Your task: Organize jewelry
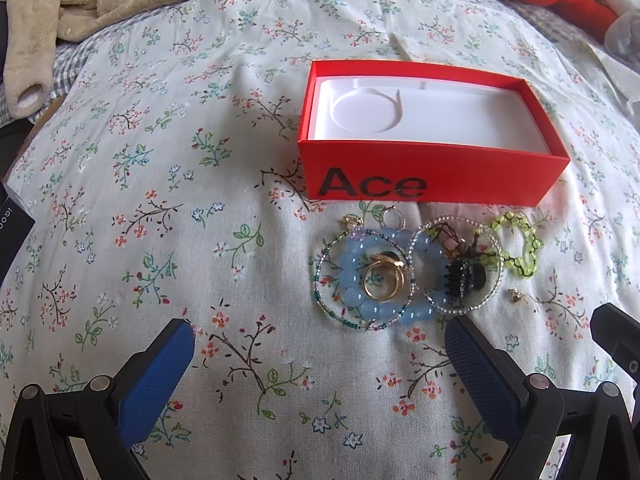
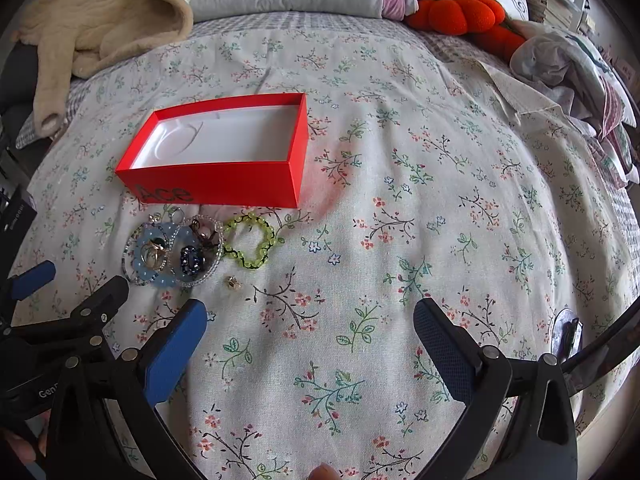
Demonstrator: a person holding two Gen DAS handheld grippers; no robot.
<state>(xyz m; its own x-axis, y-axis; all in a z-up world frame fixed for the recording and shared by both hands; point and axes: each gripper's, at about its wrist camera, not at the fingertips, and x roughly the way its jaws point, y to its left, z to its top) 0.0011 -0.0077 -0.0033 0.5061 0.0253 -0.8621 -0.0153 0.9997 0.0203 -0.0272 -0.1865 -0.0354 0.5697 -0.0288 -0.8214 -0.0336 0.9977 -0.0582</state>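
- Left gripper (image 1: 320,340) is hovering low over the bed (image 1: 160,160), jaws spread wide, holding nothing, and aiming just left of the jewelry pile (image 1: 404,272).
- Right gripper (image 2: 310,324) is also sitting spread and empty, pointing at bare bedspread right of the pile; likely waiting its turn.
- Red box (image 1: 432,176) is lying open directly behind the pile, nearly touching it, so transfers are looking short.
- Box's white insert is showing no jewelry yet; judging nothing is sorted.
- Left view is resolving the gold ring (image 1: 386,280) inside the blue bead bracelet (image 1: 368,276) and a black clip (image 1: 464,276).
- Right view is showing the green bracelet (image 2: 250,246) whole, a small stud (image 2: 234,282) lying apart, and the left gripper alongside.
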